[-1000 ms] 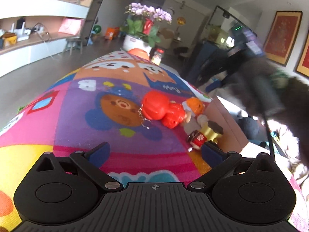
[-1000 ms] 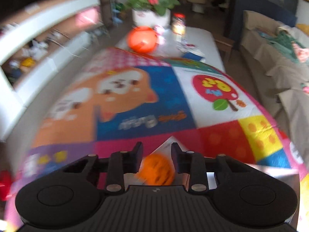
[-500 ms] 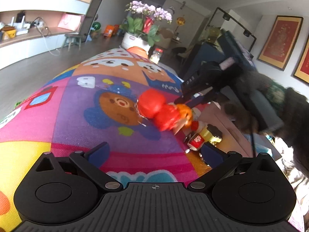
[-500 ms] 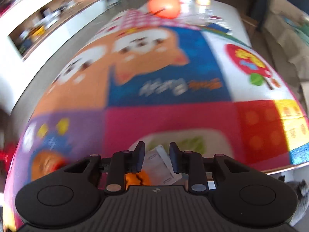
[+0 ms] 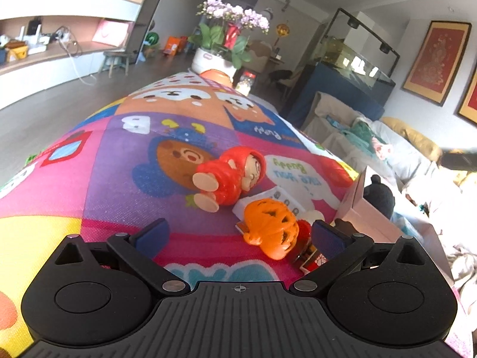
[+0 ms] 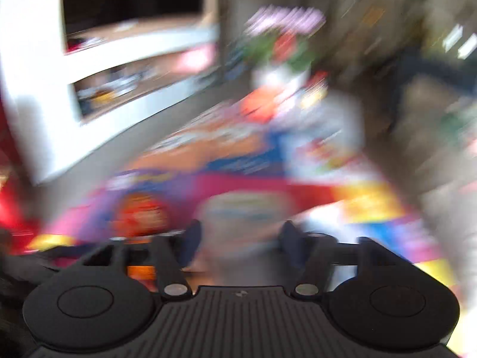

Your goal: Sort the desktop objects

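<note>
In the left wrist view, a red-hooded doll (image 5: 232,176) lies on its side on the colourful play mat (image 5: 119,185). An orange pumpkin toy (image 5: 271,226) rests just in front of it on a white card (image 5: 280,197), with a small red item (image 5: 310,256) beside it. My left gripper (image 5: 238,235) is open and low over the mat, and the pumpkin sits just inside its right finger (image 5: 328,235) without touching it. The right wrist view is heavily blurred. My right gripper (image 6: 240,235) has its jaws opening, with nothing between them. The doll (image 6: 140,214) is a red smear to its left.
An open pink box (image 5: 366,208) stands at the mat's right edge with a black plush (image 5: 378,194) behind it. At the far end are a flower pot (image 5: 214,59), an orange ball (image 5: 217,76) and a jar (image 5: 244,85). A sofa with cloths runs along the right.
The right gripper, shut on the pumpkin and card, let them go by the doll and swung away right, jaws now apart. The doll has rolled over. The left gripper has not moved.
</note>
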### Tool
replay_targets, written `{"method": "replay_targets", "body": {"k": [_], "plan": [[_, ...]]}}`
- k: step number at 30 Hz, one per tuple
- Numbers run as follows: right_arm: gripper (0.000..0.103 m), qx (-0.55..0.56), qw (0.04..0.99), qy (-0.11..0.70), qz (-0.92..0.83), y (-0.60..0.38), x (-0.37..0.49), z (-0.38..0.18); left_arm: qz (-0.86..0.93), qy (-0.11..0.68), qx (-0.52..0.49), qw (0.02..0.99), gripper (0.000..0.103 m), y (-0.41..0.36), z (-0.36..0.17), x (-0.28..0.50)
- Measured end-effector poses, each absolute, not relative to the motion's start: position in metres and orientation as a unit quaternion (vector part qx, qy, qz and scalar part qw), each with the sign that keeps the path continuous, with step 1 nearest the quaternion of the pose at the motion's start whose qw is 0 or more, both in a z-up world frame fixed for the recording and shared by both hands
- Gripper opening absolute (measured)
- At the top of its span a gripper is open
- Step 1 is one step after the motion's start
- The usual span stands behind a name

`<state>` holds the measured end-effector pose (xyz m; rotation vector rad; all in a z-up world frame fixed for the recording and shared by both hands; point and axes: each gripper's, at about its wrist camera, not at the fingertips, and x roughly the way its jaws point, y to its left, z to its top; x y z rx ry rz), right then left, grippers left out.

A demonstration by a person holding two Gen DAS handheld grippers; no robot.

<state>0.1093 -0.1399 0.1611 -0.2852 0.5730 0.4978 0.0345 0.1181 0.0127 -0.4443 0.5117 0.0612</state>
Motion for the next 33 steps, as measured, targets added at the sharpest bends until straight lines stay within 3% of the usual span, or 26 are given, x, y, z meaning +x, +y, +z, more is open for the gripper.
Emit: {"method": "replay_targets", "body": {"k": [2, 6, 11, 12, 20, 21, 27, 33], "plan": [[0.071, -0.154, 0.936, 0.264, 0.176, -0.171, 0.097, 0.155, 0.031, 0.254, -0.204, 0.945, 0.103, 0.114, 0.014, 0.036], [0.071, -0.086, 0.940, 0.319, 0.085, -0.226, 0.100, 0.120, 0.027, 0.251, -0.159, 0.954, 0.103, 0.100, 0.018, 0.034], [0.071, 0.043, 0.899, 0.408, 0.152, -0.243, 0.108, 0.074, 0.016, 0.262, -0.125, 0.957, 0.103, 0.090, 0.021, 0.028], [0.078, 0.045, 0.899, 0.408, 0.154, -0.235, 0.106, 0.069, 0.014, 0.265, -0.120, 0.957, 0.103, 0.089, 0.022, 0.026], [0.077, 0.086, 0.879, 0.378, 0.276, -0.164, 0.113, 0.066, 0.009, 0.263, -0.070, 0.962, 0.103, 0.083, 0.032, 0.018], [0.073, 0.079, 0.874, 0.373, 0.301, -0.152, 0.111, 0.067, 0.011, 0.261, -0.066, 0.963, 0.103, 0.083, 0.034, 0.017], [0.072, -0.044, 0.867, 0.327, 0.374, -0.071, 0.077, 0.066, 0.031, 0.260, -0.039, 0.964, 0.103, 0.091, 0.037, 0.011], [0.072, -0.028, 0.914, 0.261, 0.308, -0.115, 0.081, 0.088, 0.019, 0.264, -0.051, 0.963, 0.103, 0.097, 0.035, 0.003]]}}
